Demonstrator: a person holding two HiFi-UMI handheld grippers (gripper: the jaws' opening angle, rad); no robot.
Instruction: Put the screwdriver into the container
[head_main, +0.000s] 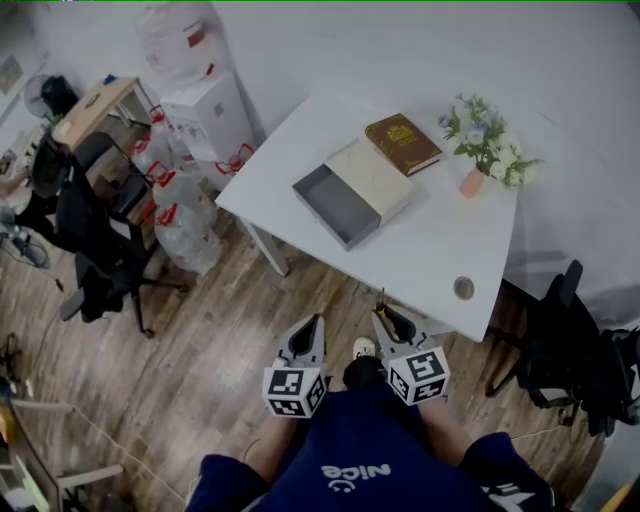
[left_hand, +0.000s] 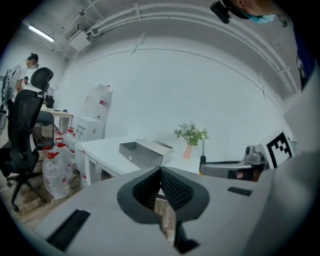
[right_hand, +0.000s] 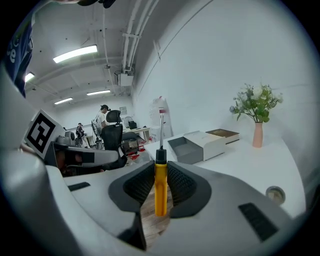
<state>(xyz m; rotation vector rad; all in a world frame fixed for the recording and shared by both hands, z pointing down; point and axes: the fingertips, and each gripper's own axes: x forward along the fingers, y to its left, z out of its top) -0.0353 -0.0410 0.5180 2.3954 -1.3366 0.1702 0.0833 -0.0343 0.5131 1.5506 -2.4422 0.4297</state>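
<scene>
We see the grey container (head_main: 330, 205) near the desk's (head_main: 440, 250) near left edge, open-topped and empty. Our left claw (left_hand: 161, 172) is pressed together with nothing between its jaws. Our right claw (right_hand: 160, 169) pinches the yellow handle of the screwdriver (right_hand: 160, 192), whose metal shaft points forward past the tips. Both claws hover side by side above the wooden floor (head_main: 200, 350), just off the desk's near edge, aimed toward the desk and well apart from the container.

White walls (head_main: 420, 50) — wood floor (head_main: 200, 350).
</scene>
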